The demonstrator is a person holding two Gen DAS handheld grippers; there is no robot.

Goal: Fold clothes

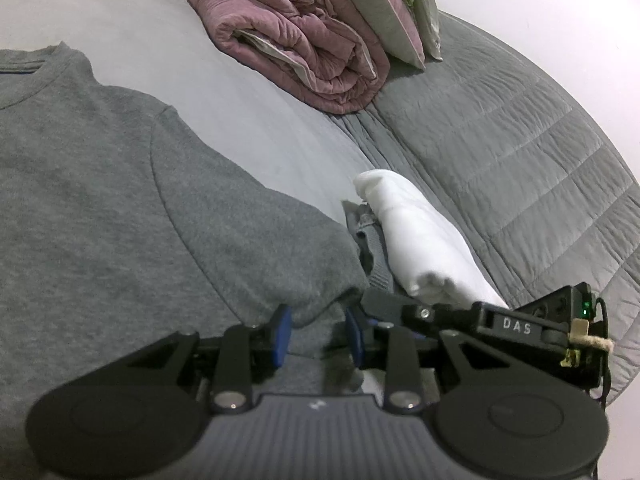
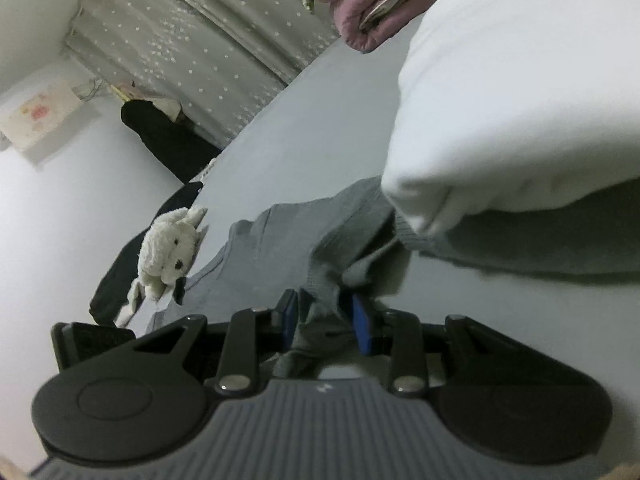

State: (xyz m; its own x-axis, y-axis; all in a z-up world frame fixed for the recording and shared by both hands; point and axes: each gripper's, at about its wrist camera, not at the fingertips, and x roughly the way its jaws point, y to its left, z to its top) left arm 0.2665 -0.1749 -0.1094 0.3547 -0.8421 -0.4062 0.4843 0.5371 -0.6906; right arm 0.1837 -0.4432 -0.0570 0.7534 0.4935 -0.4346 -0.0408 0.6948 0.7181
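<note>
While the grey knitted sweatshirt (image 1: 100, 184) lies spread flat on the pale grey bed sheet (image 1: 256, 120), its sleeve runs down toward the left gripper (image 1: 318, 334), whose blue-padded fingers (image 1: 283, 330) stand a little apart with the sleeve's cuff end lying between them; whether the pads actually press the cloth cannot be told from this view. Just to the right of it the body of the right gripper (image 2: 325, 322) shows in the left wrist view, a black bar bearing the white letters "DAS" (image 1: 517, 325) and a small green light. From the right wrist view, grey knit fabric bunches between the right gripper's blue pads (image 2: 362, 326), which look partly open around it rather than pinching tight. A folded white garment (image 1: 416, 240) rests beside the sleeve, lying over a piece of grey ribbed cloth, near a grey quilted bedspread (image 1: 520, 152). Farther up the bed sits a rolled mauve quilted comforter (image 1: 296, 40). At the bed's edge a white plush toy dog (image 2: 170, 252) lies near a star-patterned grey curtain (image 2: 192, 44). No other writing is legible.
</note>
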